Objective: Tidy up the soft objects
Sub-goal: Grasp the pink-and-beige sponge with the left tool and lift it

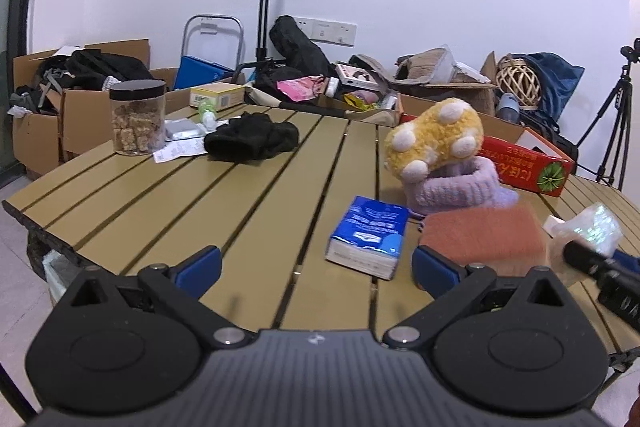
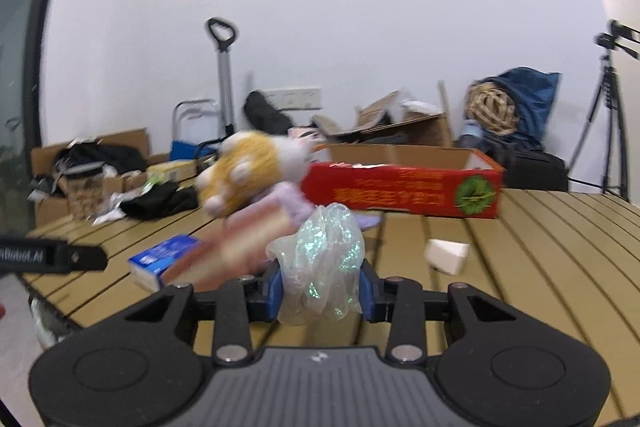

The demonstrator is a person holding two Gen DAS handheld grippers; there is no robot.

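Iridescent plastic bag [image 2: 322,267] upright, long axis vertical, pinched in right tool [image 2: 320,295]; left tool [image 1: 316,267] wide, empty.

Slatted tan table [image 1: 224,211] under tissue pack [image 1: 366,237], black cloth [image 1: 252,141], snack jar [image 1: 138,119], red box [image 1: 524,167]

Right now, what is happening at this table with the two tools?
A person works two hand-held tongs over a slatted table. The right tongs are shut on a crumpled iridescent plastic bag. The left tongs are open and empty, with a blue tissue pack lying beyond them. A yellow plush toy sits in a lilac knit piece, near an open red box.
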